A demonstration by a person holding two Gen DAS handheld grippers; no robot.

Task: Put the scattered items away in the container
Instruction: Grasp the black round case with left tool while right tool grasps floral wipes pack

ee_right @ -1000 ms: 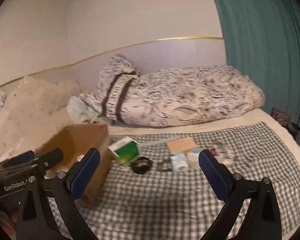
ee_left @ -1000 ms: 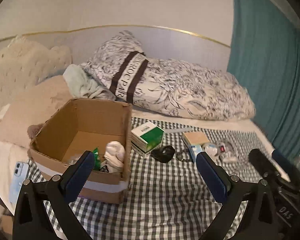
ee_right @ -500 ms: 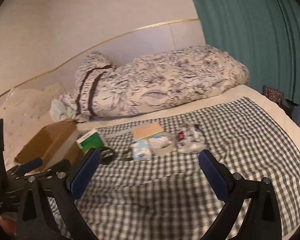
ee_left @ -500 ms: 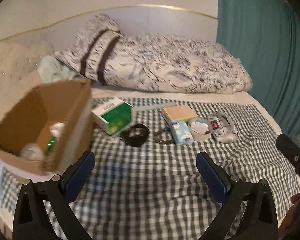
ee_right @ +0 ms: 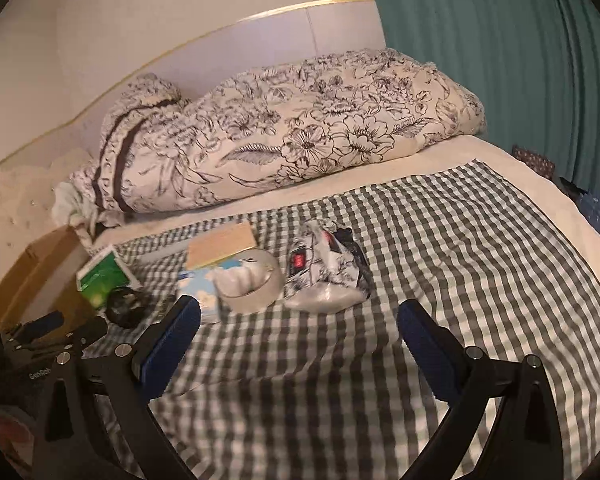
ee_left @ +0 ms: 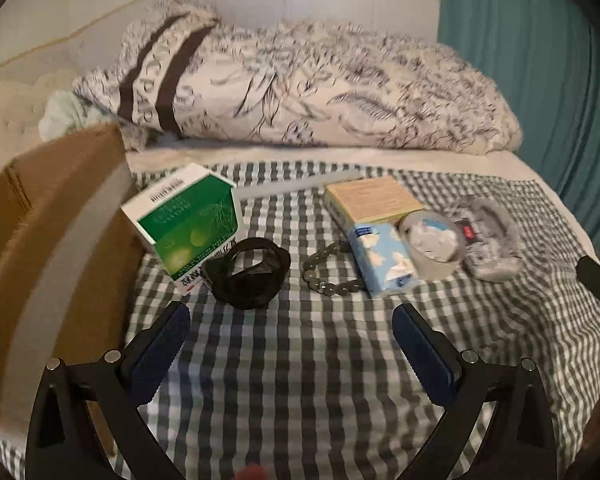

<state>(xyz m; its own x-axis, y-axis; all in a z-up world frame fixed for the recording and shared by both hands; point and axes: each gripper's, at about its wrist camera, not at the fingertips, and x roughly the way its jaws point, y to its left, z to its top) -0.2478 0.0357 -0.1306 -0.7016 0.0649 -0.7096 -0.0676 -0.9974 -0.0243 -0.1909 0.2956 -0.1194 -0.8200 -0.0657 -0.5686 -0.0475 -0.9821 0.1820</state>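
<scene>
A cardboard box (ee_left: 48, 232) stands at the left on the checked cloth; it also shows in the right wrist view (ee_right: 40, 272). Beside it lie a green-and-white carton (ee_left: 188, 220), a black strap (ee_left: 248, 272), a bead bracelet (ee_left: 328, 276), a blue tissue pack (ee_left: 384, 260), a tan box (ee_left: 372, 200), a tape roll (ee_left: 432, 248) and a grey patterned pouch (ee_left: 488, 236). My left gripper (ee_left: 288, 344) is open and empty, just short of the strap and bracelet. My right gripper (ee_right: 300, 332) is open and empty, just short of the tape roll (ee_right: 248, 280) and pouch (ee_right: 324, 272).
A rolled floral duvet (ee_left: 300, 80) lies along the headboard behind the items. A teal curtain (ee_right: 500, 40) hangs at the right. The bed's right edge (ee_right: 572, 216) curves away past the cloth. The left gripper's body (ee_right: 40, 344) shows at the right wrist view's left.
Both grippers have swung right, away from the box, and moved closer to the row of loose items. Both have stayed open and empty.
</scene>
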